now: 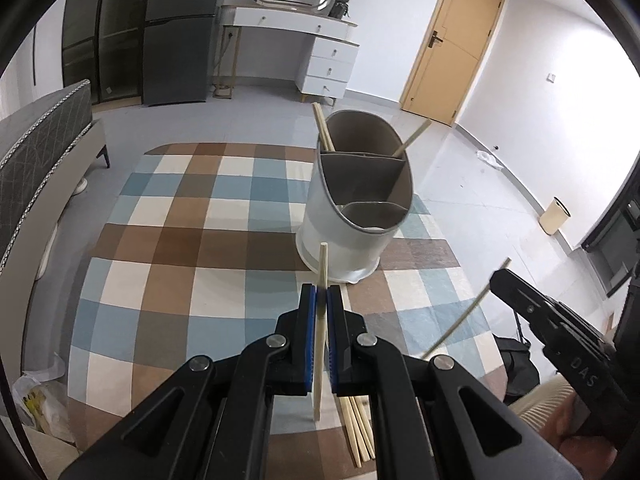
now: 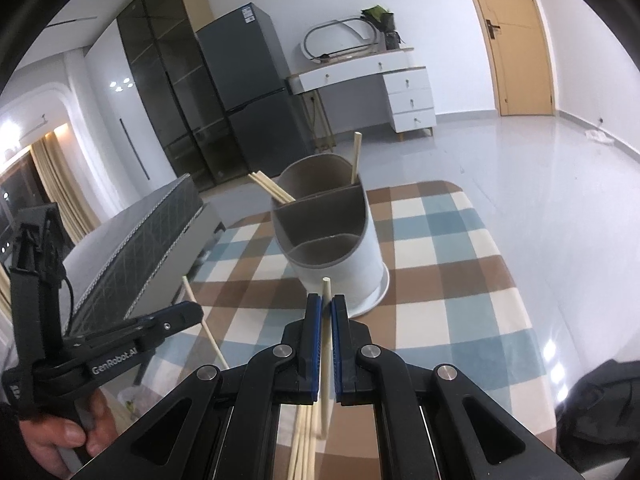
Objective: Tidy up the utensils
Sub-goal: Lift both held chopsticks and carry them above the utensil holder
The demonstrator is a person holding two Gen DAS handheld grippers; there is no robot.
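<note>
A white utensil holder (image 1: 344, 236) (image 2: 360, 264) with three grey-lined compartments stands on the checked tablecloth (image 1: 180, 240) (image 2: 448, 280). Its far compartment holds a pair of wooden chopsticks (image 1: 323, 128) (image 2: 272, 189) and a single one (image 1: 414, 137) (image 2: 355, 156). My left gripper (image 1: 321, 290) (image 2: 196, 310) is shut on one chopstick (image 1: 322, 264) (image 2: 200, 316), held nearly upright just in front of the holder. My right gripper (image 2: 326, 299) (image 1: 498, 276) is shut on another chopstick (image 2: 326, 288) (image 1: 466, 314). Several loose chopsticks (image 1: 358, 428) (image 2: 304, 444) lie on the cloth beneath the grippers.
The table's left edge borders a grey upholstered bench (image 1: 44, 136) (image 2: 152, 232). A dark bag (image 1: 516, 360) (image 2: 600, 408) sits off the right edge. A plastic bag (image 1: 40, 404) lies low left. Fridge (image 2: 248, 92), white dresser (image 1: 320, 52) and door (image 1: 452, 40) stand far behind.
</note>
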